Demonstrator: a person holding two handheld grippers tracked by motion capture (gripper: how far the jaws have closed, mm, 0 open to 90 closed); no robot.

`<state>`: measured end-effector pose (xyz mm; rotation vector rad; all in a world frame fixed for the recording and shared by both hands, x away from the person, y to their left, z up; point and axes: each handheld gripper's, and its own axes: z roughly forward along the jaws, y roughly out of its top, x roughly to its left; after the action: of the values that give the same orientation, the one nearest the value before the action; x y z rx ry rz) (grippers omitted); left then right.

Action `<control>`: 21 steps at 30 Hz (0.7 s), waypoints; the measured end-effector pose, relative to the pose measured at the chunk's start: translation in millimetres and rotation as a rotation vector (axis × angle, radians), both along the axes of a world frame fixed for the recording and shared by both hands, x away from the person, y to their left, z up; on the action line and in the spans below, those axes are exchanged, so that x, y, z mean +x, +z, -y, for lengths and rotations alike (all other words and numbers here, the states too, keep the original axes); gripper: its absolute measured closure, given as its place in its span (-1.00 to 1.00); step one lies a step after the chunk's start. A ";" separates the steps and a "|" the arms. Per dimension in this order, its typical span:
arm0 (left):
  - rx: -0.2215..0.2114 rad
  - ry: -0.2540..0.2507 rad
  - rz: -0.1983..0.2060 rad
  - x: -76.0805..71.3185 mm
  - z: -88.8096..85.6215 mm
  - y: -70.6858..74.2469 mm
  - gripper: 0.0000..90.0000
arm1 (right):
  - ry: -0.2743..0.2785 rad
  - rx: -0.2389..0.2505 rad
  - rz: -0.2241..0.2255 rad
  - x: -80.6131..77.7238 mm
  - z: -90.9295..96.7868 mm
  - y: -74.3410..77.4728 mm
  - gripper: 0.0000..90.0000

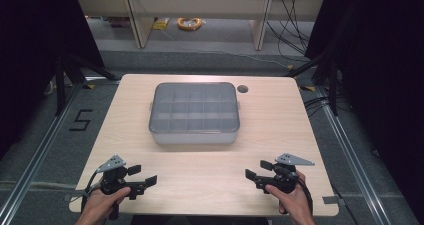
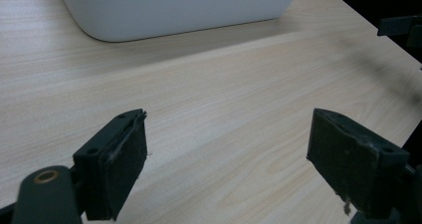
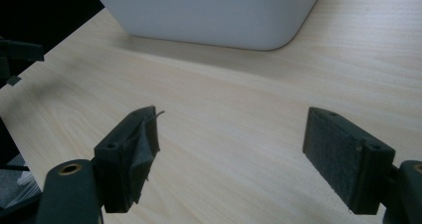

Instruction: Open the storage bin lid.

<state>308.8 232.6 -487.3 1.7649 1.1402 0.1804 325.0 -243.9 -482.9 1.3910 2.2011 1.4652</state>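
Light wood-grain table (image 1: 280,115) with a round grommet hole (image 1: 242,89) on grey carpet floor (image 1: 200,55), black "5" marking (image 1: 81,120) at left, pale shelving legs (image 1: 137,20) behind, orange coil (image 1: 189,23), possibly cable, dark curtains (image 1: 385,60) flanking.

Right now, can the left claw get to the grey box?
Probably yes. The left claw is open near the table's front edge, and only bare wood lies between it and the grey box.
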 end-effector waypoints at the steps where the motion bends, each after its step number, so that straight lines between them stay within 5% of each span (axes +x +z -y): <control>1: 0.000 0.000 0.000 0.0 0.0 0.0 -0.66 | 0.000 0.000 0.000 0.0 0.0 0.0 -0.49; 4: -0.004 0.004 -0.006 6.5 -0.6 2.0 -0.66 | -0.023 0.015 -0.034 3.3 -3.1 3.1 -0.49; 7: -0.019 0.020 -0.005 9.8 0.6 2.2 -0.66 | -0.011 -0.004 0.005 9.0 -1.0 2.4 -0.49; 16: -0.062 0.020 -0.034 27.3 -0.2 6.6 -0.66 | -0.012 0.043 -0.010 25.6 0.0 8.4 -0.47; 21: -0.070 0.028 -0.019 32.6 0.1 11.8 -0.66 | -0.017 0.068 -0.009 35.2 -0.5 10.2 -0.47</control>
<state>341.4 232.5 -475.5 1.6930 1.1715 0.1391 360.2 -243.4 -472.7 1.4366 2.1586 1.5440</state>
